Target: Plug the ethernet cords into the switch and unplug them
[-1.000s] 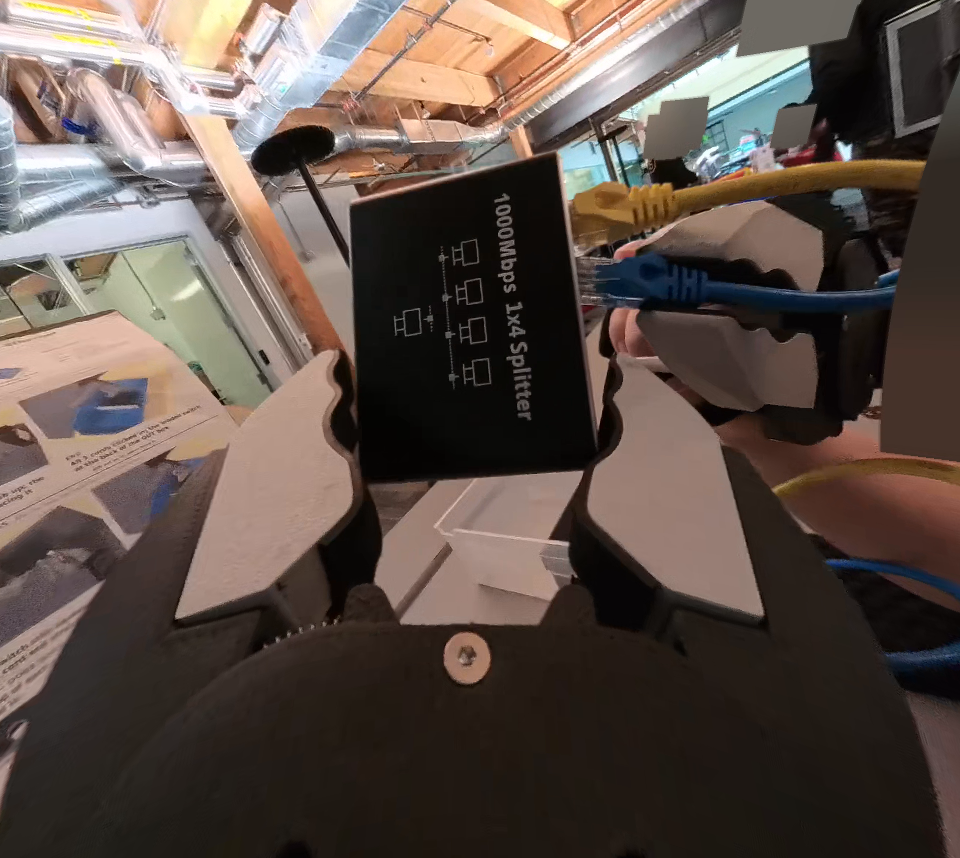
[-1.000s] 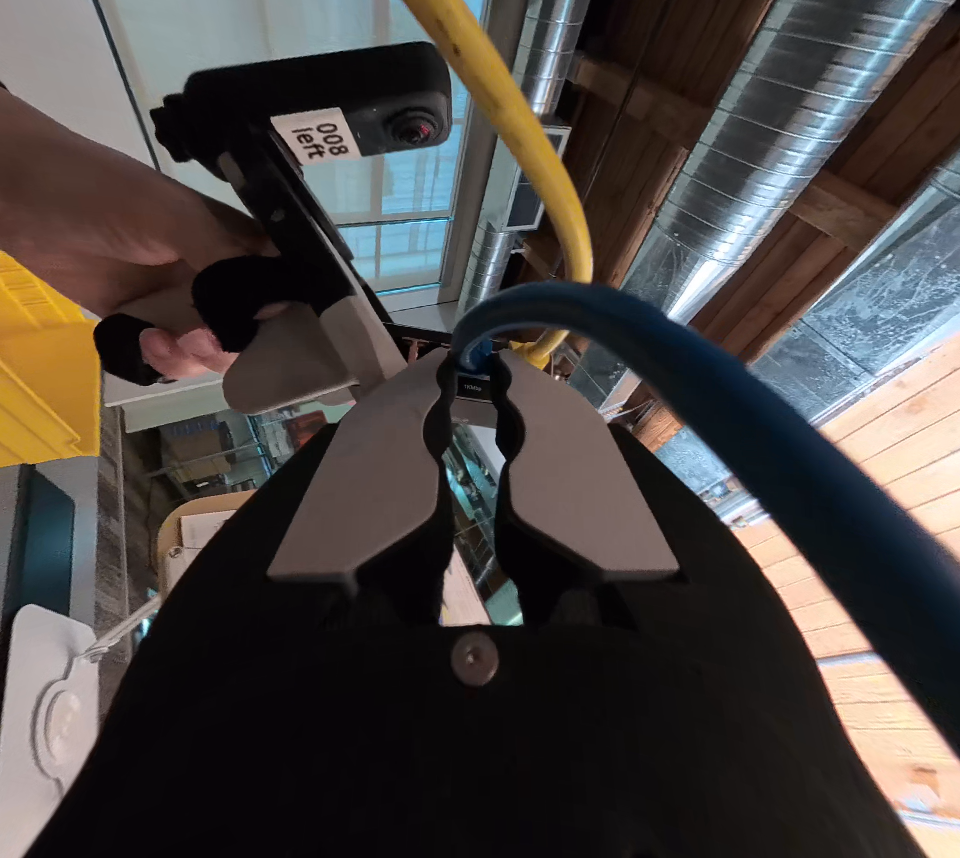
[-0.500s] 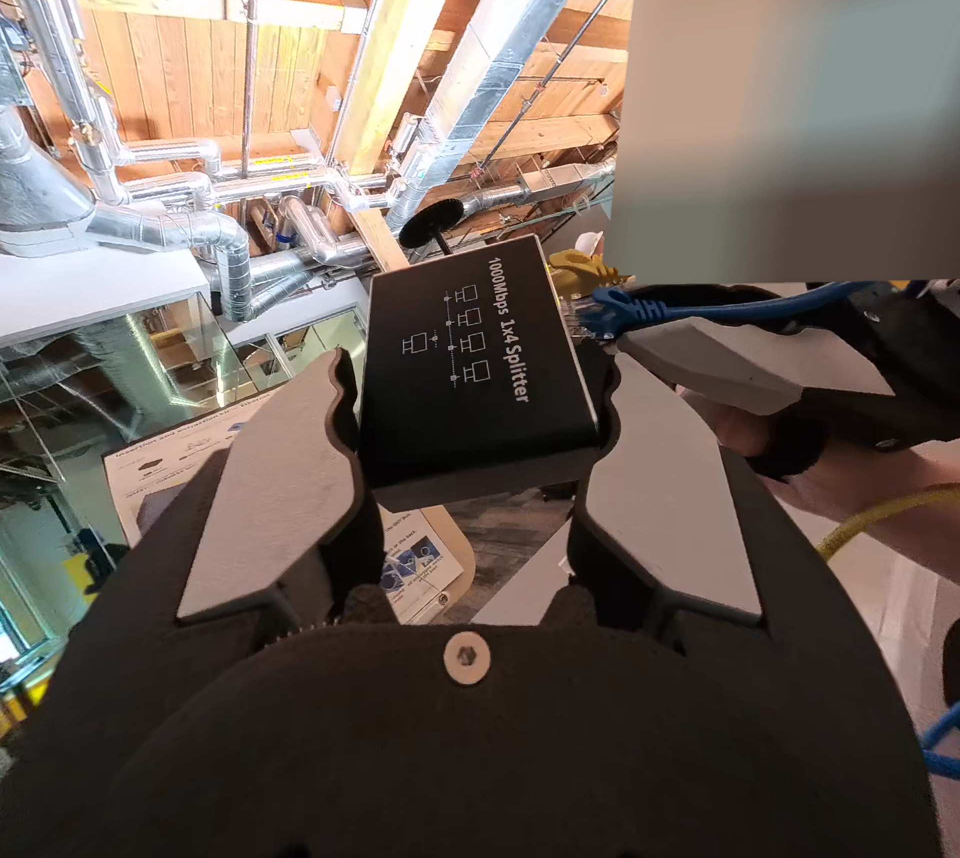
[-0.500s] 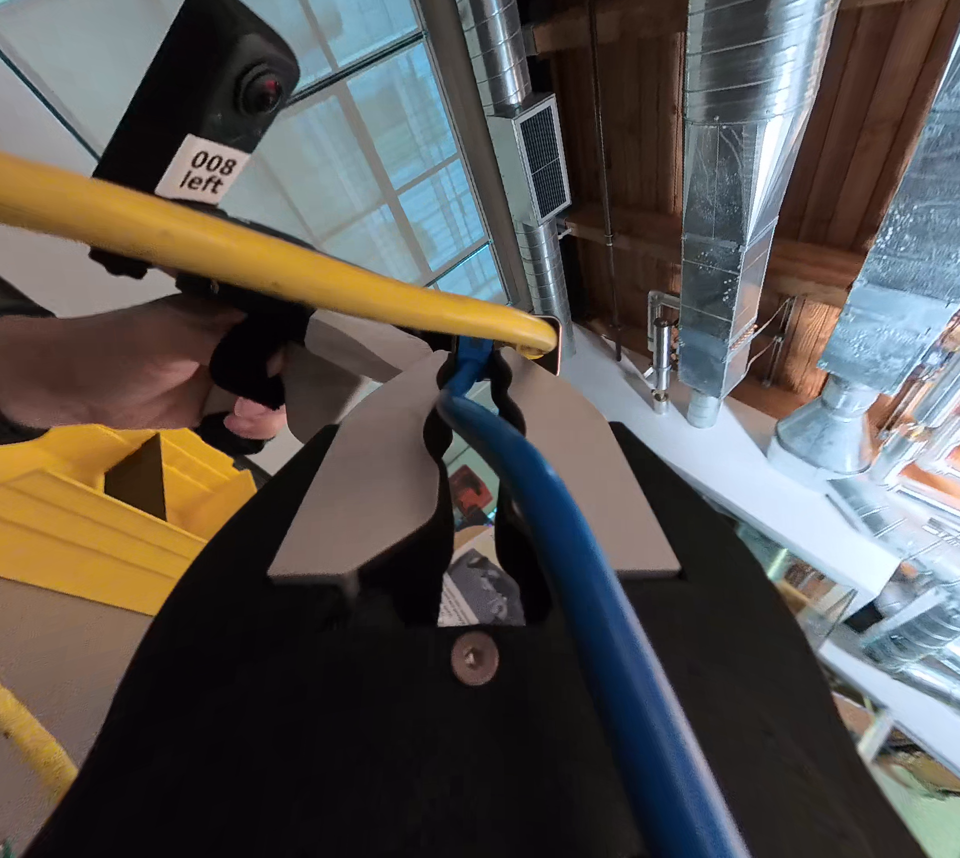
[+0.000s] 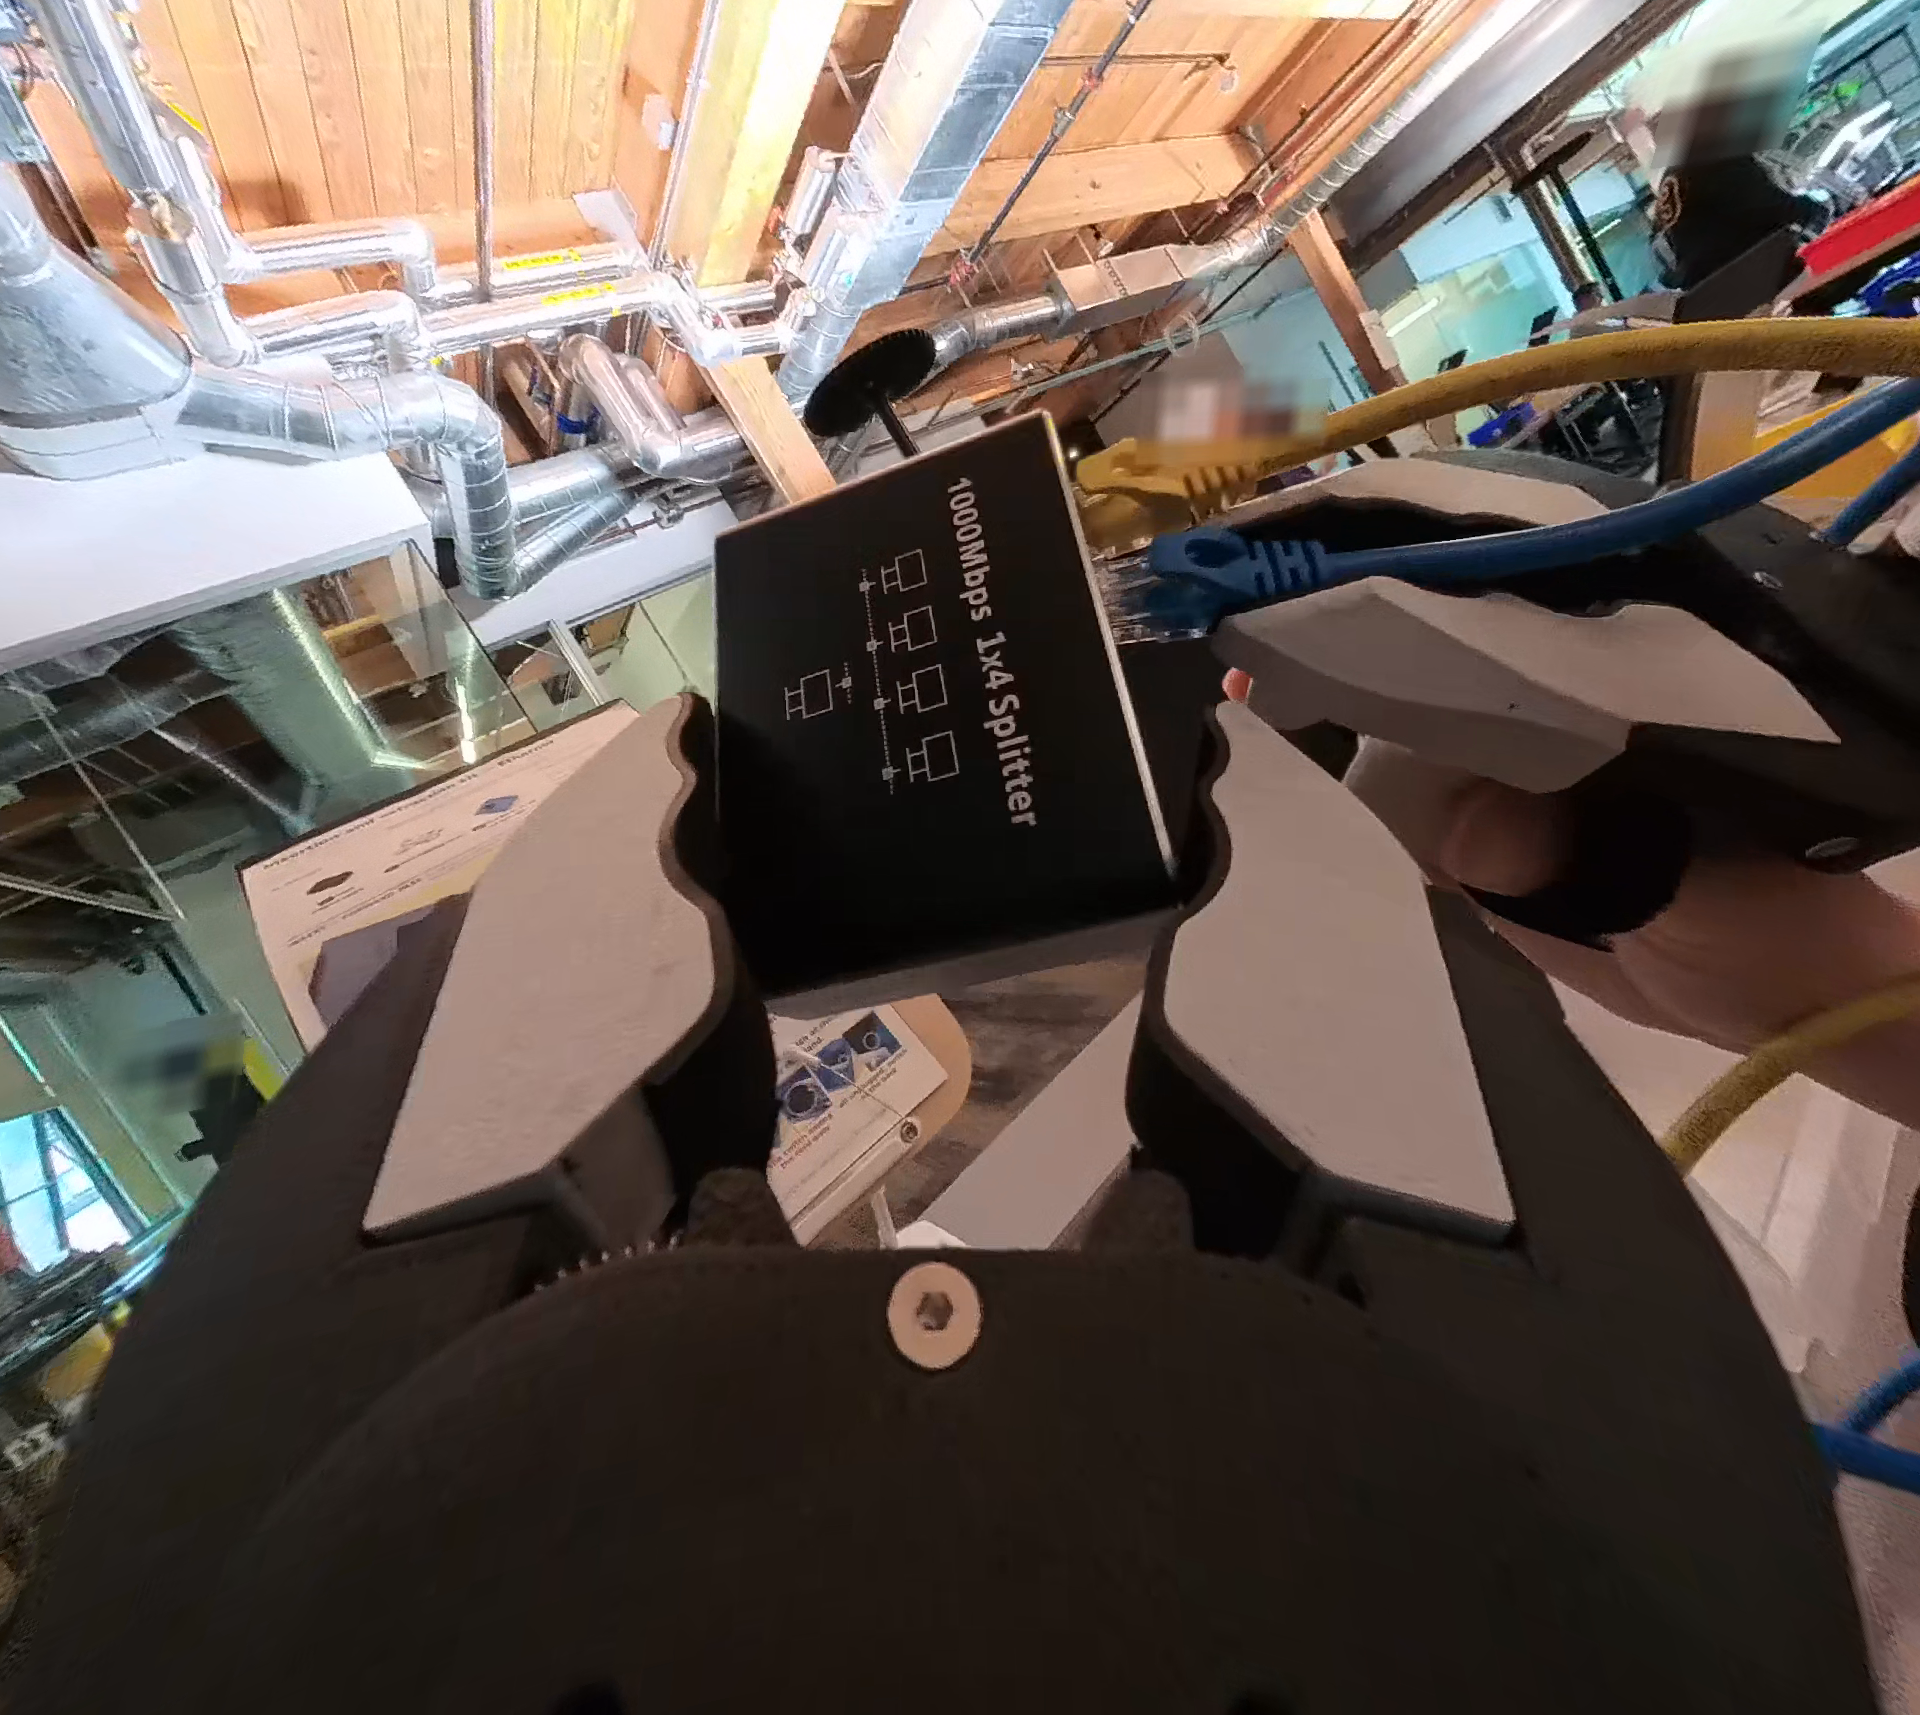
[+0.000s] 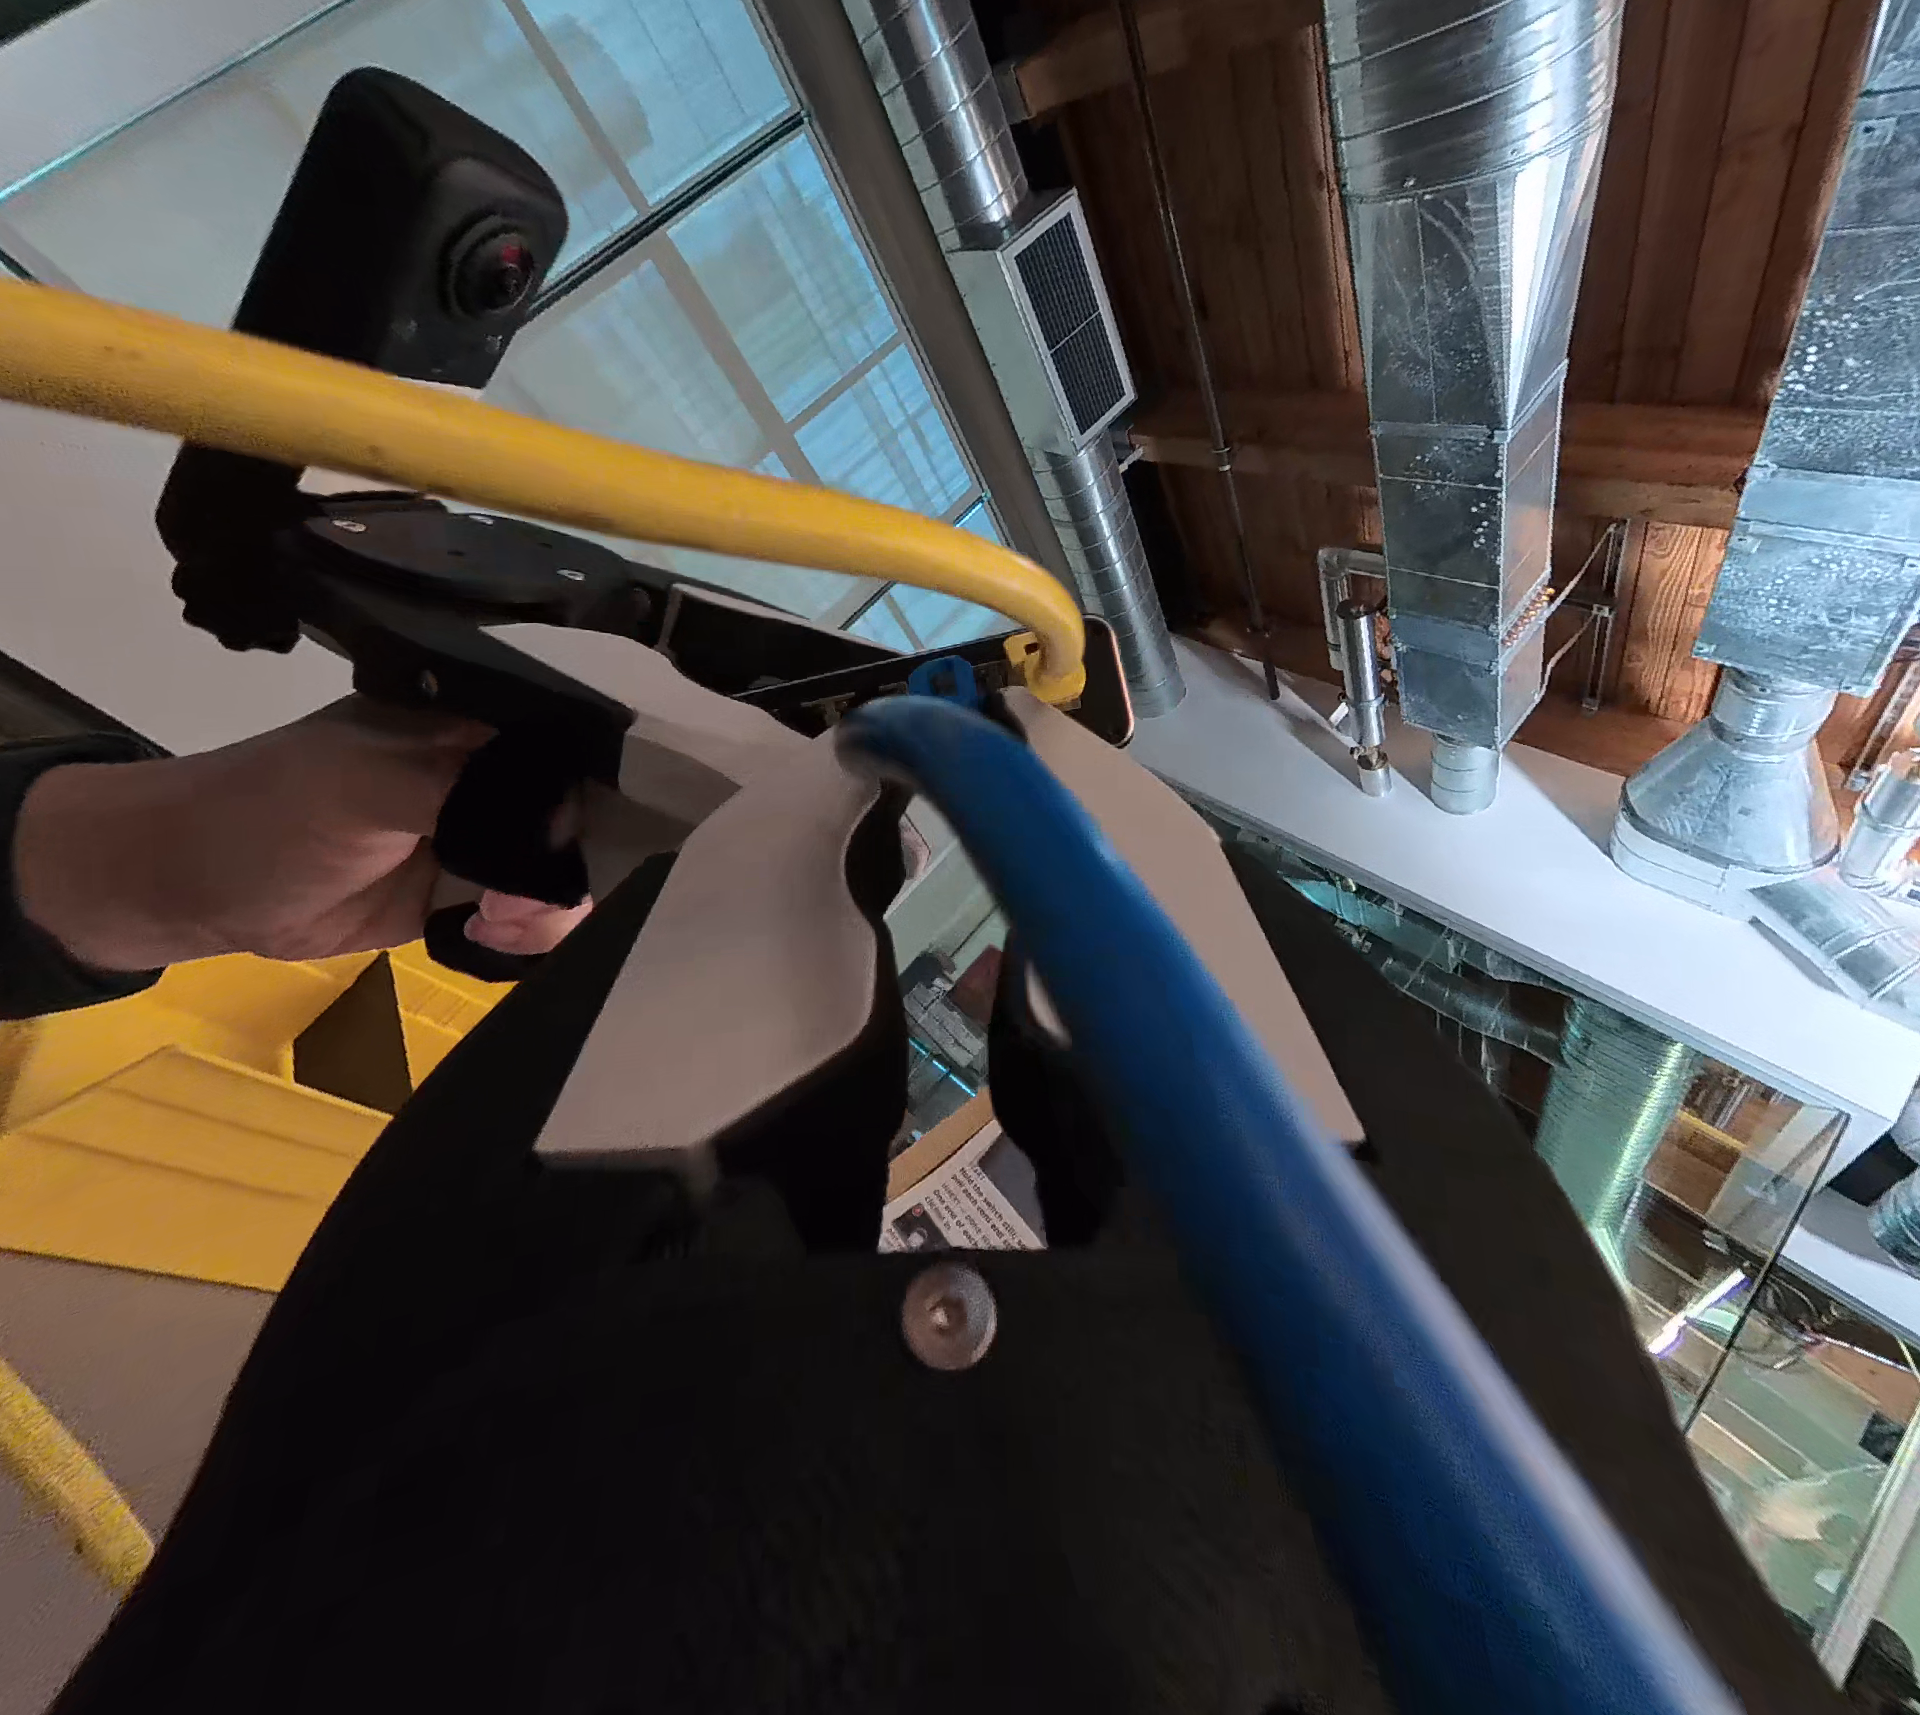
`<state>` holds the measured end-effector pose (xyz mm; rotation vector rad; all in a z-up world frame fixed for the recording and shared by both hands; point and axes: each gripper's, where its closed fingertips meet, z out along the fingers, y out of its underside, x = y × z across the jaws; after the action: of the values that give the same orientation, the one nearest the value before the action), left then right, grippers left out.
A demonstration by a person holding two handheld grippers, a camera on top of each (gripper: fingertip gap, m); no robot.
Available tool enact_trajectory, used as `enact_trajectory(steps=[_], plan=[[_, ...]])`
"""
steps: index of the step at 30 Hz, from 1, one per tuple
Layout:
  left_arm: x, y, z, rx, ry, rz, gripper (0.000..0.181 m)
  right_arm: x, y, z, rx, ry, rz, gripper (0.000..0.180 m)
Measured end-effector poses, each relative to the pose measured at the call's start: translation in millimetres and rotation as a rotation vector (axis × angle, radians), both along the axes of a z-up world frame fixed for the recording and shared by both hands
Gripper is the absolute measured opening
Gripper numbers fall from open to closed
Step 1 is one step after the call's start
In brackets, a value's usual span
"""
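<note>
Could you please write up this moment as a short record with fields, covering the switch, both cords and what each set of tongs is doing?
switch: black box, raised in the air, tilted
left tongs: shut on the switch's lower sides
yellow cord: plug seated in the switch's side port, cable arcing away
blue cord: plug at the port beside the yellow one; clear tip at the opening, full seating cannot be told
right tongs: shut on the blue cord just behind its plug
hand: holds the right tool

Switch point(image 5: 925, 730) between the left tool's point(image 5: 940, 818) fingers; two cords point(image 5: 1268, 569) enter its right edge, one held in the right tool point(image 6: 940, 782).
</note>
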<state>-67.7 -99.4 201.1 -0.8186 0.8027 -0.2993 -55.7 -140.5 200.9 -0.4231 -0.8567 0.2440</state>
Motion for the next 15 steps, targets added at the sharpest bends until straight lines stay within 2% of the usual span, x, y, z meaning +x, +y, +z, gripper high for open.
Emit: enact_trajectory(steps=[6, 10, 15], plan=[[-5, 0, 5, 0.035, 0.005, 0.077, 0.086, 1, 9, -1, -0.040, 0.006, -0.031, 0.013], [-6, 3, 3, 0.007, 0.003, 0.071, 0.086, -1, 12, -2, -0.063, 0.017, -0.039, 0.013], [-10, 23, 1, -0.030, -0.014, 0.141, 0.085, -2, 32, -3, -0.186, -0.020, -0.094, 0.012]])
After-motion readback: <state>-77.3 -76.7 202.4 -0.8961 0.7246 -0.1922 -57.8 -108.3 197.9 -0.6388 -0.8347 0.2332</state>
